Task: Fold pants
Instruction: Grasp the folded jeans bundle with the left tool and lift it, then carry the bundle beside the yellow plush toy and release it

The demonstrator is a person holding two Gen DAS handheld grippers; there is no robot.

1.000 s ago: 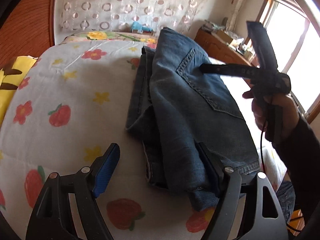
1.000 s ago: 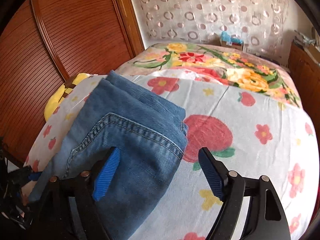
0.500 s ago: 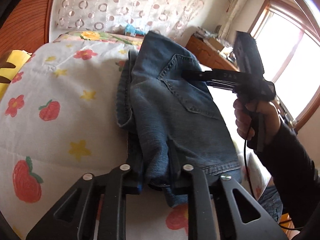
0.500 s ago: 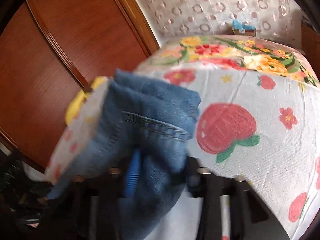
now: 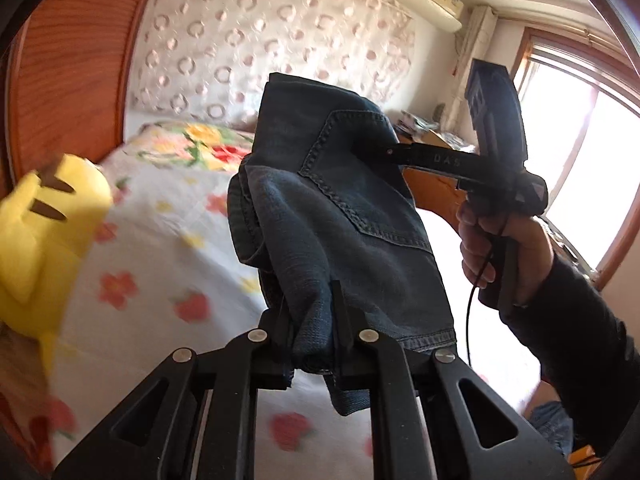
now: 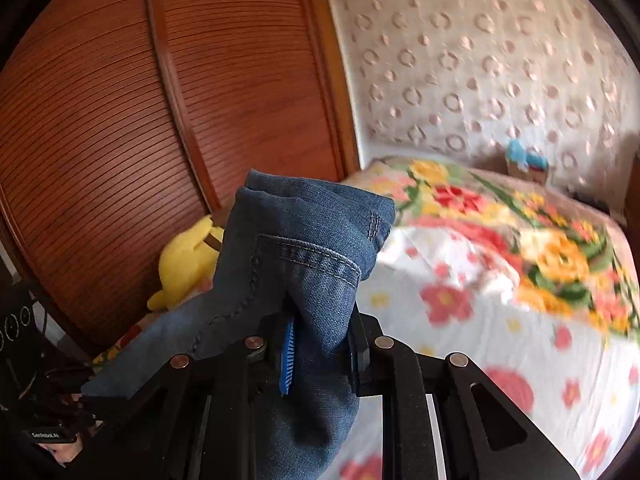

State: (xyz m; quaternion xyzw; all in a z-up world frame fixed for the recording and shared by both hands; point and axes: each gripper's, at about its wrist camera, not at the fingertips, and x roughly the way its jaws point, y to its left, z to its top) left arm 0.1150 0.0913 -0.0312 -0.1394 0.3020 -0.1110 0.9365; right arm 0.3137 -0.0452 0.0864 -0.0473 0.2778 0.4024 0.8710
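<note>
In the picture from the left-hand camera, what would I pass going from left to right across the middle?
Yellow plush toy → flowered bedspread → folded jeans → the other claw, biting the jeans → the hand holding it → bright window.

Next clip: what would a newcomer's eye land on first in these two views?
The folded blue jeans, lifted above the flowered bedspread in mid-frame, with the left gripper clamped on the near edge and the right gripper on the other side. Next, the yellow plush toy at the bed's left edge, by the brown slatted wardrobe.
</note>
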